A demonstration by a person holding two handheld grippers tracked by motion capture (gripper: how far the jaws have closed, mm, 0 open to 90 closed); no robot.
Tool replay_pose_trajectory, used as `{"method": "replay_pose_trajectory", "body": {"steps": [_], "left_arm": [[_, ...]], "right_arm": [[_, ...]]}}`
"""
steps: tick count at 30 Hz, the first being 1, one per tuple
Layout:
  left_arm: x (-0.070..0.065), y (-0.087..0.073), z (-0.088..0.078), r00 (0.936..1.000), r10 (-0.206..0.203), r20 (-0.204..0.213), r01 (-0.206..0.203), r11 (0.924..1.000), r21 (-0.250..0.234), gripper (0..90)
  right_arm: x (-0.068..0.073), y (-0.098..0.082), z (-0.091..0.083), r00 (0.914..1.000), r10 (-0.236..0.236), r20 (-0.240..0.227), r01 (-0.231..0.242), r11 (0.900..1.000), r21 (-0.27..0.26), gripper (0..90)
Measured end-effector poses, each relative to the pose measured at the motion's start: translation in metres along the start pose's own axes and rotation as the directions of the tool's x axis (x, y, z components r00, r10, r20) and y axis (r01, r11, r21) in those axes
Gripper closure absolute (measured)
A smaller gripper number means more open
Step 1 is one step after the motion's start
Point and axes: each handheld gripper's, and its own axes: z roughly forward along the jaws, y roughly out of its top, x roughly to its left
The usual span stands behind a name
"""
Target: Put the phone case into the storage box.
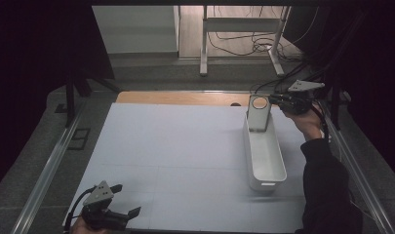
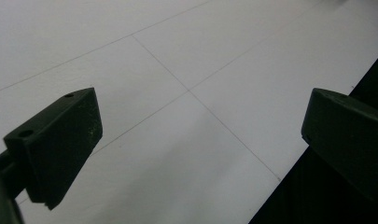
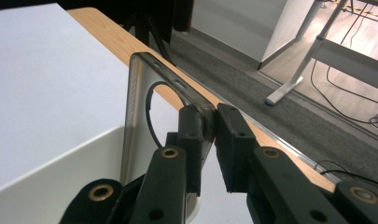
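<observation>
the clear phone case (image 1: 259, 114) stands nearly upright at the far end of the white bin (image 1: 265, 155), its lower edge down inside the bin's far end and its round cut-out at the top. in the right gripper view the case (image 3: 139, 112) is seen edge-on, its thin side rim pinched between the two black pads of the right tongs (image 3: 213, 122), which are clamped on that rim near the upper corner. the right tongs (image 1: 277, 100) come at it from the right side of the table (image 1: 175, 146), reaching roughly level.

the relation that matters is the fit of the two long axes: the bin runs lengthwise from near to far, and the case stands on end across its far end, with its length pointing up. to lie flat in the bin, it would probably have to tip toward the near end, so that its length falls along the bin's.

the left tongs (image 1: 118, 201) sit at the near left corner, well apart from the bin, their jaws apart over bare table (image 2: 177, 93) and holding nothing. the right hand is plainly the nearer.
</observation>
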Motion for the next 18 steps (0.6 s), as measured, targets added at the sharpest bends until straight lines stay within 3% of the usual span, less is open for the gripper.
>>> {"method": "replay_pose_trajectory", "body": {"steps": [9, 18], "left_arm": [[0.0, 0.0001, 0.0002, 1.0, 0.0, -0.001, 0.0, 1.0, 0.002, 0.0], [0.0001, 0.0002, 0.0003, 1.0, 0.001, -0.001, -0.001, 1.0, 0.003, 0.0]], "right_arm": [[-0.0022, -0.005, 0.0025, 0.9986, 0.027, 0.045, -0.028, 1.0, 0.011, 78.6], [-0.0024, -0.0047, 0.0066, 0.9947, 0.067, 0.079, -0.07, 0.997, 0.035, 66.8]]}}
